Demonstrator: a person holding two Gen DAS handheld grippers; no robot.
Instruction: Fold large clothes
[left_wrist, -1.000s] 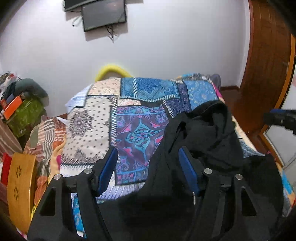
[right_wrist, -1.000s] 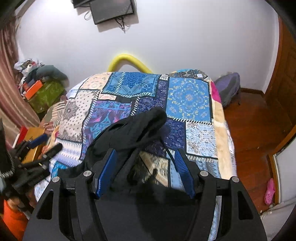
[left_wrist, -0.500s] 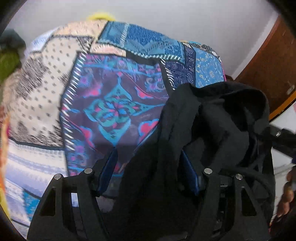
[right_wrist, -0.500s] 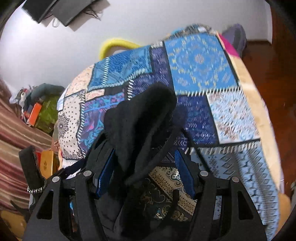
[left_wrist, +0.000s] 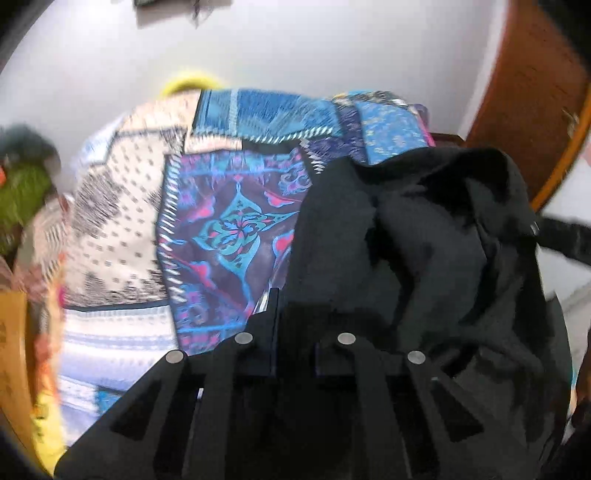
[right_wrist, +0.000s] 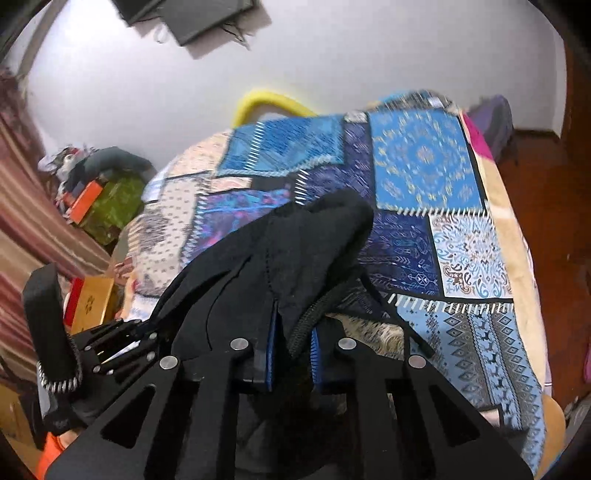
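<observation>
both tongs closing on black garment (right_wrist: 295, 251) over bedspread (right_wrist: 424, 166)

Heaped on the bedspread (right_wrist: 424, 173) at its near edge: garment (right_wrist: 314, 240). Behind the bed, against the wall: screen (right_wrist: 207, 18). Left of the bed: cluttered boxes (right_wrist: 107, 206).

Matt black fleecy cloth garment (right_wrist: 310, 243), patterned woven bedspread (right_wrist: 424, 166) – smooth, glossy brown wood door (left_wrist: 532, 74)

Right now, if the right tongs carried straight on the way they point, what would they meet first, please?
The bunched black fabric garment, which the right tongs are closing on; beyond it probably the patchwork bedspread, though depth is unclear.
</observation>
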